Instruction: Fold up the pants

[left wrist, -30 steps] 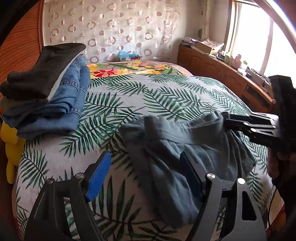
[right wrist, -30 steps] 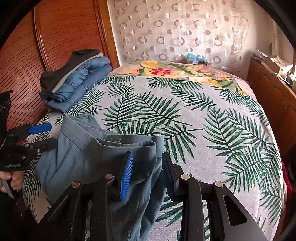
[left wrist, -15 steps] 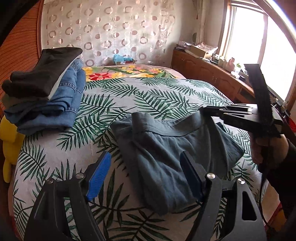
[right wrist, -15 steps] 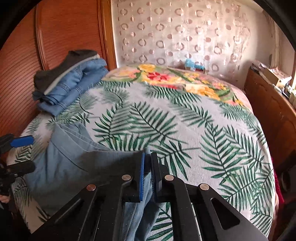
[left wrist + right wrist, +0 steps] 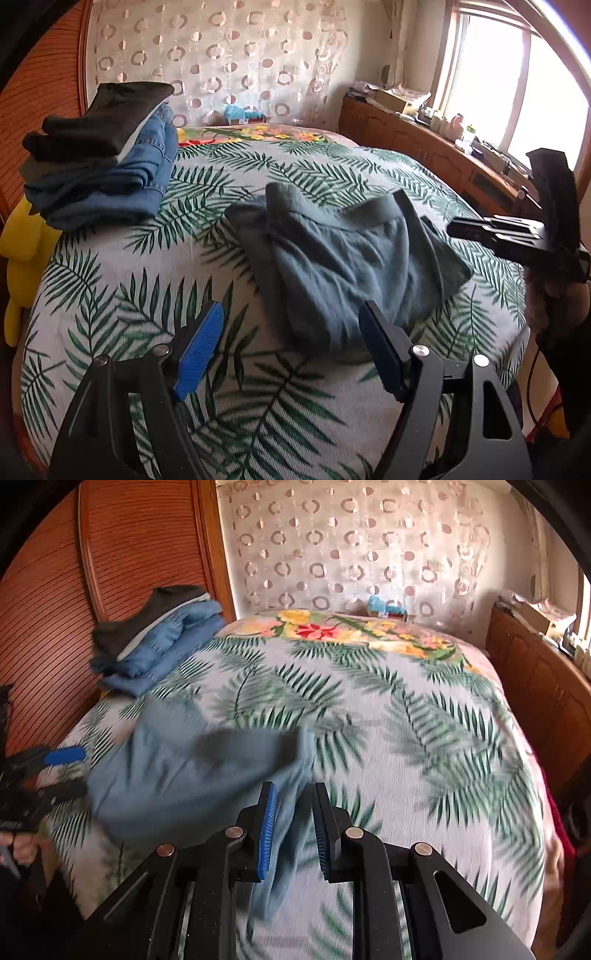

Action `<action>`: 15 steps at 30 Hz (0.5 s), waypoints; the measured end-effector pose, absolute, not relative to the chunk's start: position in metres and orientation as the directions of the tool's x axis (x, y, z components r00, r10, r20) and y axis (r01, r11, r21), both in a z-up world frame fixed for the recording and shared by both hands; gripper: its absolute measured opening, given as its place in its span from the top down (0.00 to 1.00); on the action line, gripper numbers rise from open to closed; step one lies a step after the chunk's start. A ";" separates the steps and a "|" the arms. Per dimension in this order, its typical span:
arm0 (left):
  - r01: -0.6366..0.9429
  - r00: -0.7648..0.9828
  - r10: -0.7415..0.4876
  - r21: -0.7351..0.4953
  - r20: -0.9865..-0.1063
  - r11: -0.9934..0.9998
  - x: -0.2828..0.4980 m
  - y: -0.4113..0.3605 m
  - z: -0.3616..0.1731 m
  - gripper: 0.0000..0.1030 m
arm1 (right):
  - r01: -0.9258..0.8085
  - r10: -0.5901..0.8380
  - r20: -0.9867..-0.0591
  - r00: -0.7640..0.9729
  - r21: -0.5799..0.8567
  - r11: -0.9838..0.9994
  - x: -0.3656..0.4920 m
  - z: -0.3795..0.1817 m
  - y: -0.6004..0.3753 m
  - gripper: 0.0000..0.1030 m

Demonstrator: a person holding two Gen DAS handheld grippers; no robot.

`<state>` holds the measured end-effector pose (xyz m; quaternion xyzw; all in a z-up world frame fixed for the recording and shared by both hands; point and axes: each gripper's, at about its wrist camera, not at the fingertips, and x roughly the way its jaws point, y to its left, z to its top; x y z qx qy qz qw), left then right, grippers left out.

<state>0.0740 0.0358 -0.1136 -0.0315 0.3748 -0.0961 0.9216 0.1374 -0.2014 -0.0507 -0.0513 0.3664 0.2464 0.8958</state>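
since half a second ago my right tongs [image 5: 291, 830] have let go: their blue-padded fingers, then pressed together on the cloth, now stand a little spread with the cloth loose in the gap between them, and the whole right view is smeared with motion. the folded grey-blue cotton pants [image 5: 343, 266] have dropped from that lift and lie slumped on the palm-leaf printed bedspread [image 5: 147, 295], just ahead of my left tongs [image 5: 291, 347] and slightly to their right.

my left tongs hover wide spread over the bedspread, gripping nothing; the near edge of the pants lies ahead of and between the blue pad and the dark pad, and i cannot tell whether the dark pad touches the cloth. from the left view my right tongs show at the far right, clear of the waistband side of the pants.

in the right view the pants [image 5: 177, 775] spread ahead and to the left of my right tongs, one fold trailing down between the fingers toward me. my left tongs [image 5: 62, 771] show at the far left edge, next to the pants.

far ahead and left of both tongs sits a stack of folded clothes, dark grey on top of blue denim [image 5: 99, 162], against the slatted brown wooden wall [image 5: 48, 602].
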 end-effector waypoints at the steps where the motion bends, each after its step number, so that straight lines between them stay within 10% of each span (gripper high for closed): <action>1: 0.158 0.699 -0.205 -0.132 -0.685 0.979 0.072 0.036 -0.114 0.28 | -0.478 0.406 -0.683 0.607 0.095 0.873 0.131 -0.052 -0.205 0.80; 15: 0.208 0.675 -0.242 -0.135 -0.697 0.969 0.067 0.020 -0.123 0.60 | -0.479 0.452 -0.681 0.576 0.167 0.862 0.093 -0.054 -0.223 0.80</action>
